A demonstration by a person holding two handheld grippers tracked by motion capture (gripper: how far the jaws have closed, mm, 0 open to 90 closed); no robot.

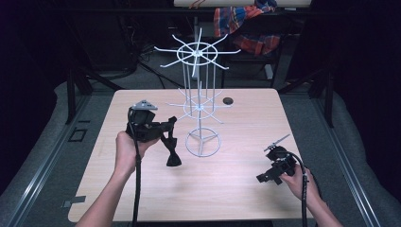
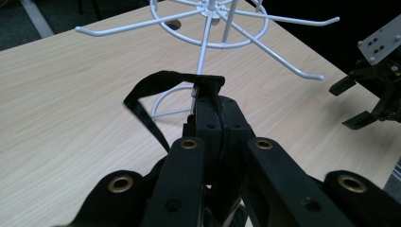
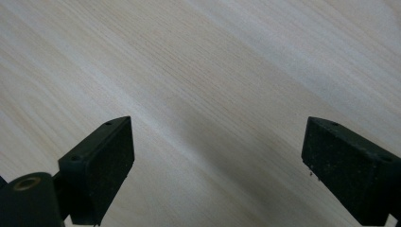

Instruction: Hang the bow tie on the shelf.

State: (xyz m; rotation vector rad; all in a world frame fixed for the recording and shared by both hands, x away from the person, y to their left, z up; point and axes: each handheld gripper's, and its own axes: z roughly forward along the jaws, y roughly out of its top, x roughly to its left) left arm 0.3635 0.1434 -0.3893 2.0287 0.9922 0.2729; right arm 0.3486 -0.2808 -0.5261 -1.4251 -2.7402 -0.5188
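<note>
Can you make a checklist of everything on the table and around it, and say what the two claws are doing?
Surface: pale wooden table, mostly bare, with a small dark round spot near its far edge.
Job's things: white wire rack with two tiers of hooks, standing upright mid-table; black bow tie hanging from its strap.
Clutter: nothing seen.
Grippers: left claw shut on the bow tie's strap, held up beside the rack; right claw open, jaws wide apart over bare wood.
Cables: one black cable trails from the left claw along the forearm, another from the right.
Surroundings: dark room, grey floor, red and blue checked cloth behind the table.
</note>
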